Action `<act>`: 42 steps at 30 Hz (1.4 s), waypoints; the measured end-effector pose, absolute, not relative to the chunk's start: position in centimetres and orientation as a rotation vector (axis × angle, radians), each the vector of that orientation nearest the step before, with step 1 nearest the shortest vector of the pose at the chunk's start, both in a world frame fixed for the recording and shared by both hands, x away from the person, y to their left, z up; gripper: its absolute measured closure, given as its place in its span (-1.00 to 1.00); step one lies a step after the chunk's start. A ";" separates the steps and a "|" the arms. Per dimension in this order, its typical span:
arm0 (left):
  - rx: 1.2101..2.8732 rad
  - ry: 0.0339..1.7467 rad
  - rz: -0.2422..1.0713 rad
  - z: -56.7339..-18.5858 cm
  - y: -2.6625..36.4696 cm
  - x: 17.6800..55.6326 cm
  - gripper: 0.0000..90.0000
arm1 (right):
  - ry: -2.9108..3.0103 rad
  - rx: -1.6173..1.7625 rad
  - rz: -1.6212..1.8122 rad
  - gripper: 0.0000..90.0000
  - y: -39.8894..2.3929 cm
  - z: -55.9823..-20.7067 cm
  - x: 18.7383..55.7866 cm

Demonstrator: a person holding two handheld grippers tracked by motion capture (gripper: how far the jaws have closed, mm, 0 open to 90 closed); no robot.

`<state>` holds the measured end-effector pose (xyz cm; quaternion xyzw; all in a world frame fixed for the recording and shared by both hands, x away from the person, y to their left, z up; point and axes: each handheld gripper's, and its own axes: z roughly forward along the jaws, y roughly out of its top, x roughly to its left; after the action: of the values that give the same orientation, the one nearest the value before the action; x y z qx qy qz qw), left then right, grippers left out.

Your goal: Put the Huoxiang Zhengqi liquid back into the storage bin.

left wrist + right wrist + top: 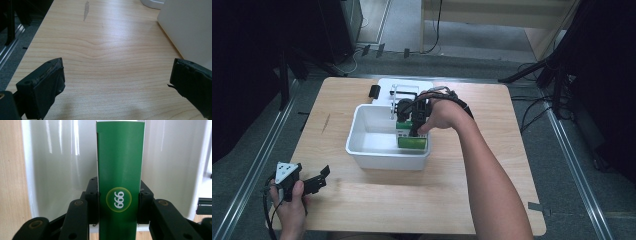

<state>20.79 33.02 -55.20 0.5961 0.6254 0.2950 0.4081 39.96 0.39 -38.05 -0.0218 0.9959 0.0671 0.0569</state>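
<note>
While the person's right forearm stretches forward across the wooden table [472, 200], the right hand [443, 116] bends at the wrist over the near right corner of the white tub [362, 150], tipping the right gripper [414, 122] downward into it. Its jaws are clamped on a green box [120, 175], one black pad pressed flat against each long side, with the box standing out lengthwise beyond the fingertips toward the tub's glossy white inner wall. A round emblem with white digits sits on the box face right between the two pads. In the high view the box [412, 135] hangs just under the fingers, inside the tub and close against its right wall. At the near left corner of the table the left hand [292, 205] rests low, holding the left gripper [319, 180] roughly level and aimed toward the tub. Its jaws stand wide apart with nothing between them but bare wood grain, and the tub's outer wall [185, 30] lies ahead of the right-hand finger, apart from it.
</note>
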 end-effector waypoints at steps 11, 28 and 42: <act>1.502 1.576 0.743 -55.2 33.0 20.8 -0.99 | 3.031 -0.046 0.185 0.42 0.3 -39.3 40.2; 1.503 1.576 0.744 -55.2 33.0 20.8 -0.99 | 3.017 0.057 0.226 0.20 -0.5 -39.3 40.6; 1.509 1.577 0.744 -55.2 33.0 20.8 -0.99 | 2.993 0.196 0.335 -0.10 -1.9 -37.5 40.7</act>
<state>20.78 32.98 -55.17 0.5981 0.6250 0.2950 0.4058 40.74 -1.91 -37.48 0.0649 0.9898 0.1109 0.0620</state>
